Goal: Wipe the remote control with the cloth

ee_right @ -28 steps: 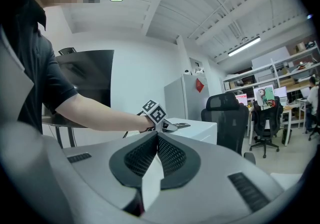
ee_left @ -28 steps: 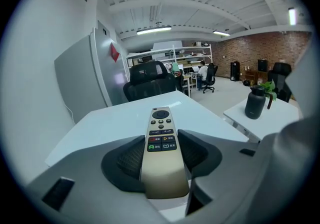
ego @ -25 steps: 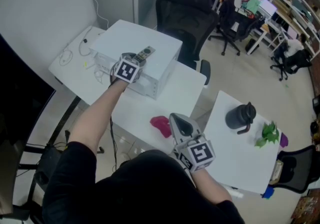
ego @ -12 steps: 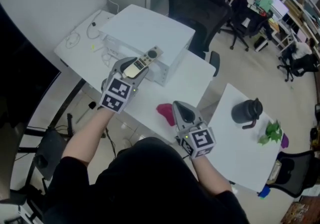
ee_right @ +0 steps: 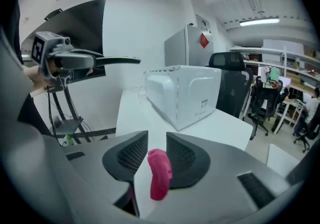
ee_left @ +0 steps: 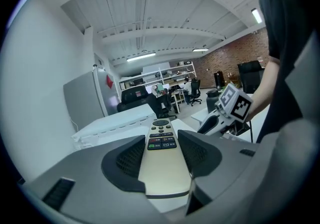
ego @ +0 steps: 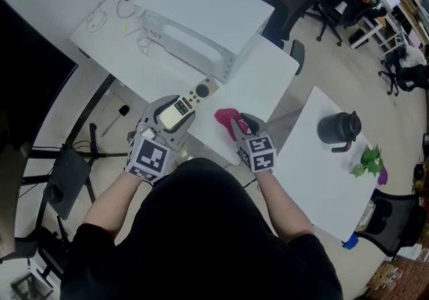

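Above the worktop (ego: 265, 74), our left gripper (ego: 175, 110) clamps the remote (ego: 198, 93).
Jaws of our right gripper (ego: 245, 124) have just been opening around the cloth (ego: 225, 119).

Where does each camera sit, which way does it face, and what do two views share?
Head view: on the person's head, facing down at the table; both forearms, left gripper, right gripper show.
Left gripper view: rides the left gripper, facing along jaws shut on the remote control; right gripper shows.
Right gripper view: rides the right gripper; its jaws have just been opening, cloth between them; left gripper shows.
Both gripper views share the white box.
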Available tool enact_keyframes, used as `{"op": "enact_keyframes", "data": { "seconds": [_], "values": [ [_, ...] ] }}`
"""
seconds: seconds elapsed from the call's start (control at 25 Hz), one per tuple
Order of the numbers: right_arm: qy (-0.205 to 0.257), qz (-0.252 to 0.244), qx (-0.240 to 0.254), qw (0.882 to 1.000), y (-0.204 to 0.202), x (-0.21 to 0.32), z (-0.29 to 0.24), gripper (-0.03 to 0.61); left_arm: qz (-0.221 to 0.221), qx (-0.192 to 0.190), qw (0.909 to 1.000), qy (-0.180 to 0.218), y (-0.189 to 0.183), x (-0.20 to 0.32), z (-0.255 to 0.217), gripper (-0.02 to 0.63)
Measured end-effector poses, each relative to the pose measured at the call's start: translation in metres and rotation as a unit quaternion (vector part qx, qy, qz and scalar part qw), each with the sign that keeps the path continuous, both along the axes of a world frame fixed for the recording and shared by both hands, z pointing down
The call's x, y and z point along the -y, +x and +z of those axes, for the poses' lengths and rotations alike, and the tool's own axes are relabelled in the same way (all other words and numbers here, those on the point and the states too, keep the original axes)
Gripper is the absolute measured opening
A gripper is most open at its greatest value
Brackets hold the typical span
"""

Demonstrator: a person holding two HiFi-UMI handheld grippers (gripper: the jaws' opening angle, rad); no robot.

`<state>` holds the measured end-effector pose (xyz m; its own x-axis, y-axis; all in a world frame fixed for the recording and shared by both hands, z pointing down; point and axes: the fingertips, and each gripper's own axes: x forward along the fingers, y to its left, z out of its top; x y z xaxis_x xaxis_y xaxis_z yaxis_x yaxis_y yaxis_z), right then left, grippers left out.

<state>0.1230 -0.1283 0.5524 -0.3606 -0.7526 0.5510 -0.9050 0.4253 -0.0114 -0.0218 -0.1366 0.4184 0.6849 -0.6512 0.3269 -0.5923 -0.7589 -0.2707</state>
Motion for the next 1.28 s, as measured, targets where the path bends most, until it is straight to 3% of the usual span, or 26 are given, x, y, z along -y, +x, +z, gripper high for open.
{"op": "enact_keyframes", "data": {
  "seconds": [0.28, 0.4, 0.6, 0.68, 0.88, 1.0, 1.28],
  "values": [
    [-0.089, -0.032, -0.102, 0.990, 0.006, 0.009, 0.097, 0.215, 0.028, 0.026, 0.9993, 0.006, 0.016, -0.024, 0.020, 0.206],
    [-0.126, -0.050, -0.131, 0.982, 0.008, 0.012, 0.124, 0.218, 0.036, 0.036, 0.9986, 0.014, 0.023, -0.028, 0.021, 0.206],
    [-0.165, -0.064, -0.137, 0.975, 0.008, 0.014, 0.144, 0.218, 0.046, 0.048, 0.9976, 0.022, 0.029, -0.032, 0.025, 0.206],
    [-0.172, -0.063, -0.137, 0.973, 0.009, 0.014, 0.147, 0.173, 0.047, 0.051, 0.9973, 0.024, 0.029, -0.032, 0.026, 0.206],
    [-0.161, -0.056, -0.134, 0.976, 0.009, 0.015, 0.138, 0.110, 0.046, 0.058, 0.9969, 0.026, 0.028, -0.030, 0.028, 0.206],
    [-0.137, -0.045, -0.104, 0.984, 0.009, 0.016, 0.116, 0.101, 0.045, 0.066, 0.9964, 0.030, 0.027, -0.027, 0.030, 0.206],
    [-0.012, 0.002, -0.004, 1.000, 0.019, 0.015, 0.000, 0.098, 0.042, 0.099, 0.9930, 0.049, 0.023, -0.014, 0.037, 0.206]
  ]
}}
